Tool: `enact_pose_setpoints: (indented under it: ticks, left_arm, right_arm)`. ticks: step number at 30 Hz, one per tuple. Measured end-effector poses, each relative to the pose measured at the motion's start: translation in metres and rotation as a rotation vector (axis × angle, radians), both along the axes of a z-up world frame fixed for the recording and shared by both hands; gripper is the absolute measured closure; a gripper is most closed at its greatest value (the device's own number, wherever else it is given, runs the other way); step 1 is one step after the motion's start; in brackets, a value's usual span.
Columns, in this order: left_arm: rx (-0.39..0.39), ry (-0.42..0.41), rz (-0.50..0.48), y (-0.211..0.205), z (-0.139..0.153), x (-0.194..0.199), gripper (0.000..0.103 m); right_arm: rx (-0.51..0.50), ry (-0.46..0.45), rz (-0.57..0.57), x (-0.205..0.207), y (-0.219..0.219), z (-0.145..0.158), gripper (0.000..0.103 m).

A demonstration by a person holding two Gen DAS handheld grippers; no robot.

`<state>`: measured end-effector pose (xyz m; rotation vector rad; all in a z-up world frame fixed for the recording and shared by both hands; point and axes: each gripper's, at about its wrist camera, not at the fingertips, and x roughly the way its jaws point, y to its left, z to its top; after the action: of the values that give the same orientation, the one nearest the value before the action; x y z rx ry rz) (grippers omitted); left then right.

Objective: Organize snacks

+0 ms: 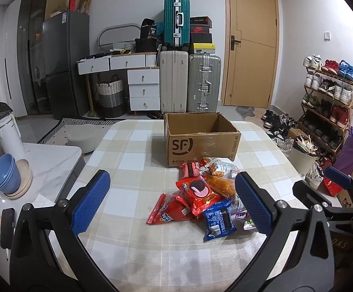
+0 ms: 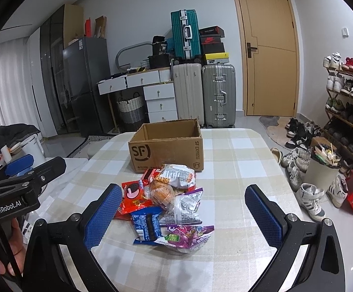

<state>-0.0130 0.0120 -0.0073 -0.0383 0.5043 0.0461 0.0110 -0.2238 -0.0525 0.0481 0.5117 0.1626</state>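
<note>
An empty brown cardboard box [image 1: 200, 136] [image 2: 169, 146] stands open on the checked tablecloth. Just in front of it lies a heap of snack packets: a red cookie packet [image 1: 197, 193] [image 2: 134, 198], a blue cookie packet [image 1: 219, 219] [image 2: 146, 226], an orange bag [image 1: 222, 185] [image 2: 162, 192], a purple packet [image 2: 188, 234] and a white-and-orange bag [image 2: 179, 174]. My left gripper [image 1: 174, 203] is open, low over the table, left of and nearer than the heap. My right gripper [image 2: 183, 216] is open too, its fingers either side of the heap's near end, holding nothing.
The table's checked cloth [image 1: 127, 150] has bare room to the left and front. A side table holds blue bowls [image 1: 6, 176] and a white kettle [image 1: 9, 136]. Right of the table stand a bin [image 2: 322, 168], shoes [image 2: 310, 200] and a shoe rack [image 1: 327, 102]. Suitcases [image 1: 188, 82] line the far wall.
</note>
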Motion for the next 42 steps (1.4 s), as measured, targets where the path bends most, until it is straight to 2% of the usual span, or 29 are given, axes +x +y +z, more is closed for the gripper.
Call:
enact_pose_setpoints:
  ticks: [7,11,14,19,22,24,27,30,34,37,42]
  left_arm:
    - [-0.006,0.040,0.004,0.006,-0.012,0.013,0.001]
    - [0.007,0.088,0.010,0.011,-0.028,0.029,0.001]
    - [0.018,0.160,0.042,0.026,-0.050,0.049,0.001]
    - [-0.056,0.294,0.057,0.065,-0.094,0.082,0.001]
    - [-0.108,0.346,-0.018,0.074,-0.120,0.097,0.001]
    - [-0.106,0.347,-0.056,0.072,-0.130,0.103,0.001]
    - [-0.078,0.344,-0.165,0.055,-0.140,0.114,0.001]
    - [-0.013,0.364,-0.175,0.038,-0.148,0.127,0.001]
    - [-0.020,0.421,-0.199,0.034,-0.162,0.145,0.001]
    - [-0.018,0.448,-0.224,0.033,-0.174,0.157,0.010]
    - [-0.060,0.440,-0.270,0.034,-0.184,0.171,0.035]
  right_arm:
    - [0.004,0.016,0.012,0.005,-0.001,-0.008,0.000]
    - [0.005,0.051,0.019,0.016,-0.001,-0.020,0.000]
    - [0.015,0.094,0.032,0.027,-0.002,-0.032,0.000]
    - [0.020,0.144,0.059,0.047,0.000,-0.058,0.000]
    - [0.035,0.170,0.093,0.060,0.001,-0.073,0.000]
    - [0.050,0.182,0.114,0.068,0.002,-0.080,0.000]
    - [0.054,0.186,0.138,0.076,0.005,-0.089,0.000]
    - [0.061,0.189,0.149,0.082,0.006,-0.094,0.000]
    - [0.078,0.199,0.153,0.090,0.004,-0.098,0.000]
    - [0.085,0.209,0.152,0.096,0.002,-0.101,0.000]
    - [0.095,0.224,0.152,0.102,0.000,-0.108,0.000]
